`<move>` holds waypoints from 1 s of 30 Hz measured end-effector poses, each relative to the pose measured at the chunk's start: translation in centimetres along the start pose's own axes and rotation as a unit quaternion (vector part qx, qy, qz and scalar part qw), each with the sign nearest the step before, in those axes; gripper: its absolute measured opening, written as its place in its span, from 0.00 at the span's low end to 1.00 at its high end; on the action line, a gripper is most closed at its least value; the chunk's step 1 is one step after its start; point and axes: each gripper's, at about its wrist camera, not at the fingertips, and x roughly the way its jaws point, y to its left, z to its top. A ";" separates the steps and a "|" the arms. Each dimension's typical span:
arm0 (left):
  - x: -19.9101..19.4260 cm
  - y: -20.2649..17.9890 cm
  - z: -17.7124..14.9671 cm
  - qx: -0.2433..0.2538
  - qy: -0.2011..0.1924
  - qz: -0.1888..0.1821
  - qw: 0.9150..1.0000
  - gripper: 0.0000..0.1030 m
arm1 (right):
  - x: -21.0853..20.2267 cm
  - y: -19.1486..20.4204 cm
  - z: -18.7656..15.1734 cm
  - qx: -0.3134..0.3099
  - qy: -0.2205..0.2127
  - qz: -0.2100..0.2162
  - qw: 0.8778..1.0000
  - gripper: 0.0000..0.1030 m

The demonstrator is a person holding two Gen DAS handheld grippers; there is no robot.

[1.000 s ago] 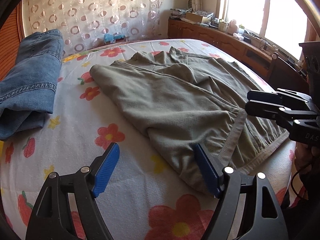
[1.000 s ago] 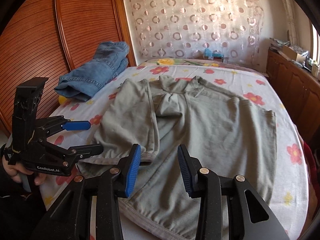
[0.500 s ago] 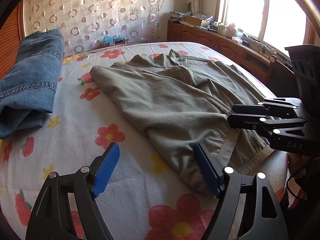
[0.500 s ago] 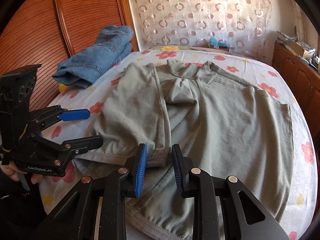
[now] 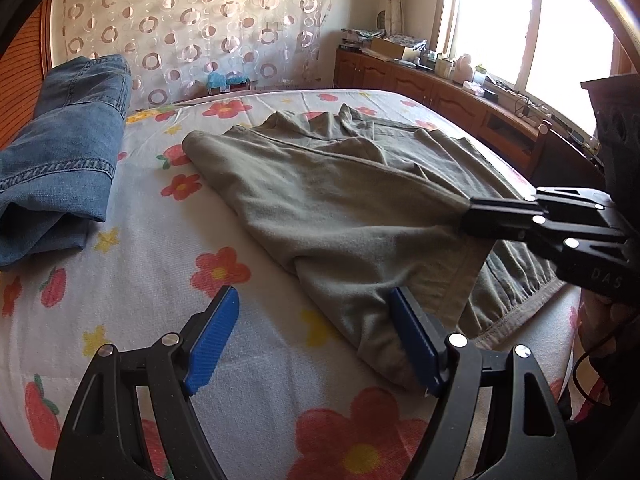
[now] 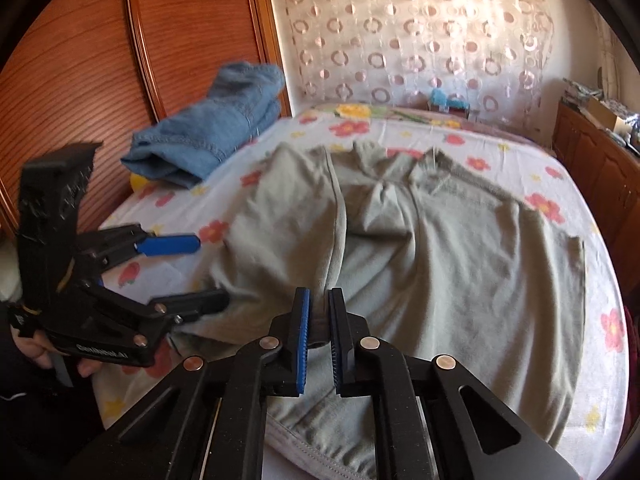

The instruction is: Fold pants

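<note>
Grey-green cotton pants lie spread on the flower-printed bed sheet. The right gripper pinches a folded leg's edge; the left gripper hovers spread wide beside it.

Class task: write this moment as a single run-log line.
left gripper: open, at hem corner | right gripper: shut on grey pants hem | jeans: folded aside

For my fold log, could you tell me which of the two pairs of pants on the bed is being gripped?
The grey-green pants, spread flat mid-bed; the right gripper is pinching their folded edge. The jeans lie bundled by the wooden wall, untouched.
</note>
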 end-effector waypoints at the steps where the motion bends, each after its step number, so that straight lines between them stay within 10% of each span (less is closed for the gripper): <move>1: -0.1 0.1 0.0 -0.002 0.001 -0.001 1.000 0.76 | -0.4 0.2 0.0 -0.003 -0.009 -0.001 1.000 0.08; 30: -1.3 -3.5 3.9 0.014 -0.012 -0.037 0.999 0.76 | -10.9 -0.9 -4.1 0.015 -0.087 -0.087 0.992 0.08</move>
